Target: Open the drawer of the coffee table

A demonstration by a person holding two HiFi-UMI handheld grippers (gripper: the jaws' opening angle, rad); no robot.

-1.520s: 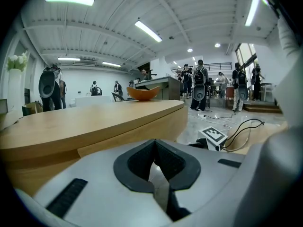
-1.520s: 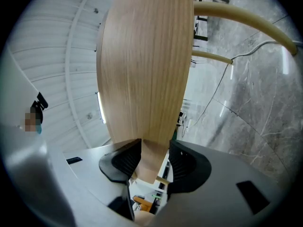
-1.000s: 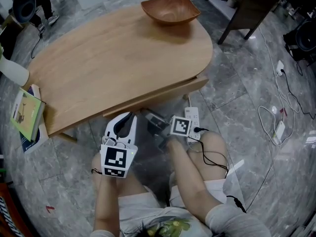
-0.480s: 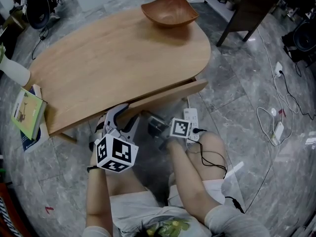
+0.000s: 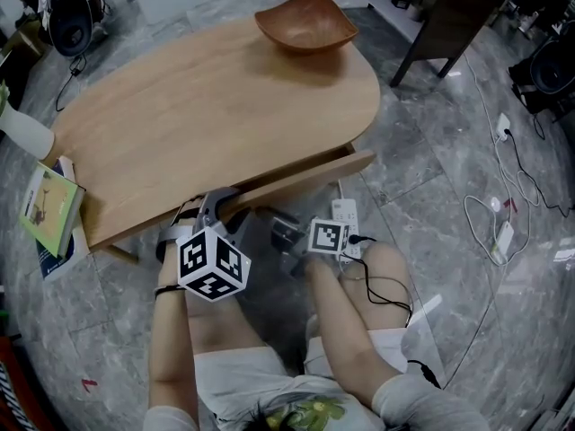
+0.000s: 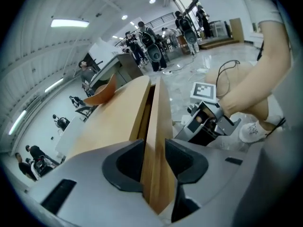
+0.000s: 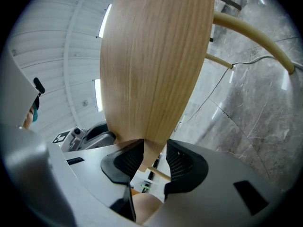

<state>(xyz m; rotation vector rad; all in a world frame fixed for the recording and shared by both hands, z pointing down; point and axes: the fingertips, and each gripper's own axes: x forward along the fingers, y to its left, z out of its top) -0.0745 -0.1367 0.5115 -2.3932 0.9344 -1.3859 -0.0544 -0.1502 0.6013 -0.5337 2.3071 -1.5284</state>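
The oval wooden coffee table (image 5: pixel 207 106) has its drawer front (image 5: pixel 305 176) standing a little out at the right end. My left gripper (image 5: pixel 216 206) reaches onto the drawer front's left part. In the left gripper view its jaws, which have just opened wide and closed a little, straddle the panel (image 6: pixel 158 117) with both pads against the wood; the gripper (image 6: pixel 154 162) grips it. My right gripper (image 5: pixel 280 232) sits under the drawer front. Its jaws have been closing, and in the right gripper view the gripper (image 7: pixel 154 157) clamps the wooden panel's edge (image 7: pixel 151 56).
A wooden bowl (image 5: pixel 305 23) stands at the table's far end. A book (image 5: pixel 49 206) lies on the floor at left, a white power strip (image 5: pixel 346 218) and cables (image 5: pixel 503 232) at right. A dark furniture leg (image 5: pixel 431 25) stands beyond. The person's knees are below the grippers.
The left gripper has rolled, its marker cube now tilted, and shifted up onto the drawer front; its jaws went from shut to spread around the panel. The right gripper stayed in place.
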